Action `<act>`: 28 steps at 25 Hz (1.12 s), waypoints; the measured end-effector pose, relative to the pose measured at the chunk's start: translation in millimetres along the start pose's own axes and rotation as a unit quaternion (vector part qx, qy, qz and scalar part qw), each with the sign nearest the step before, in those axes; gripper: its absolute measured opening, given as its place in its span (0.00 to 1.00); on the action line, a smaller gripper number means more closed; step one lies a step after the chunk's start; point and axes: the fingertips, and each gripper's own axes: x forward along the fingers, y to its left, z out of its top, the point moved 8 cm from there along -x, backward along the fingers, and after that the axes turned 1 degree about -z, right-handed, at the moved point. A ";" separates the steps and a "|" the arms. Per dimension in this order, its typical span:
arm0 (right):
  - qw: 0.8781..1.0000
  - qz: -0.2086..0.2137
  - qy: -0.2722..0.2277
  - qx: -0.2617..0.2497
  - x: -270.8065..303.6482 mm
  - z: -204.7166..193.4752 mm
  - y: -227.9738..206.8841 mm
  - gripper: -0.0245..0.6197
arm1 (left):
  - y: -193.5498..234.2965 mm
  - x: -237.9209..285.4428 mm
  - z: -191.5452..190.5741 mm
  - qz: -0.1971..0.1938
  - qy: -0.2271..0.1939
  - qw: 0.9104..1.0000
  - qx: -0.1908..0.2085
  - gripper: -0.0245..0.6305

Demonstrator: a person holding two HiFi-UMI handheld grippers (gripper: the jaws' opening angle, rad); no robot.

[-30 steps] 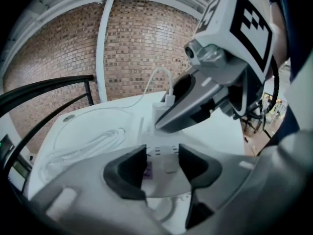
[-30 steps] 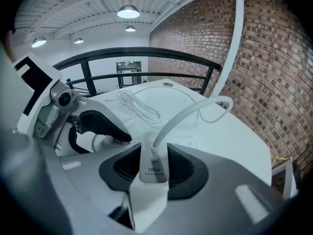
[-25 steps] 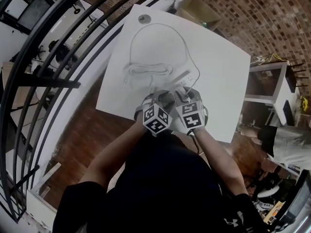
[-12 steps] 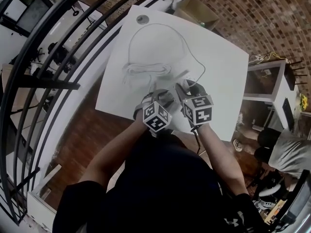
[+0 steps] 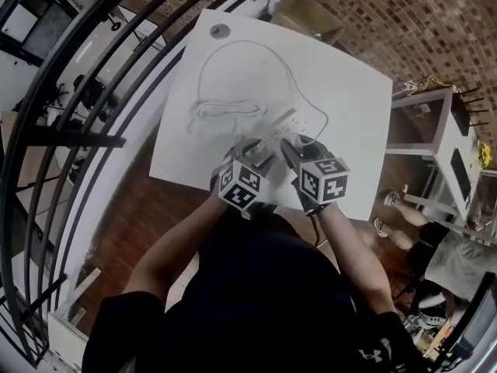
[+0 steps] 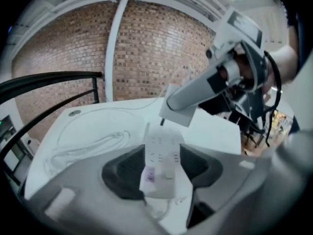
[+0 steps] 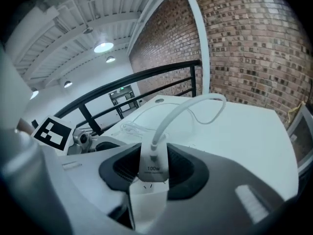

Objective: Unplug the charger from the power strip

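Note:
On the white table (image 5: 353,107) a white power strip (image 5: 289,124) lies slanted. Its near end sits between the pads of my left gripper (image 5: 256,151), which touch its sides; these jaws are opening. In the left gripper view the power strip (image 6: 161,153) fills the gap of the left gripper (image 6: 160,173). My right gripper (image 5: 294,148) is shut on the white charger (image 7: 152,166), and the charger's cable (image 7: 188,105) arches away from the right gripper (image 7: 152,180). From the left, the charger (image 6: 177,112) hangs just above the strip's far end, prongs free.
A coiled white cable (image 5: 227,110) lies left of the strip, and a round grommet (image 5: 220,31) marks the far corner. A black railing (image 5: 93,92) runs along the left. A cardboard box (image 5: 307,14) stands behind the table, a small side table (image 5: 435,127) to the right.
My right gripper has risen a little and rolled to the right with the charger in it. The left gripper has stayed on the strip's near end.

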 end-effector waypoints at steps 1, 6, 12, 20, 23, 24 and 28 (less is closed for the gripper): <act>1.000 0.007 -0.006 0.017 -3.6 1.2 -2.0 0.26 | 2.1 -7.7 5.3 0.008 -0.017 1.000 -0.010 0.38; 0.995 0.026 -0.028 0.097 -30.2 -1.2 -18.0 0.26 | 1.8 -41.7 19.7 0.016 -0.050 0.997 -0.058 0.38; 0.972 0.030 -0.046 0.227 -63.8 -21.5 -45.6 0.26 | -8.3 -58.5 10.0 0.002 -0.040 0.994 -0.097 0.36; 0.926 -0.006 -0.103 0.363 -119.8 -65.1 -96.0 0.26 | -28.6 -56.0 24.1 -0.019 -0.022 0.994 -0.105 0.33; 0.912 -0.023 -0.109 0.394 -130.6 -83.5 -111.3 0.26 | -33.9 -50.1 30.1 -0.025 -0.022 0.994 -0.101 0.33; 0.909 -0.028 -0.108 0.401 -132.1 -88.9 -115.4 0.26 | -36.1 -48.1 32.0 -0.027 -0.021 0.994 -0.099 0.33; 0.904 -0.040 -0.096 0.414 -130.3 -105.6 -123.5 0.26 | -46.7 -41.9 37.4 -0.036 -0.017 0.995 -0.094 0.32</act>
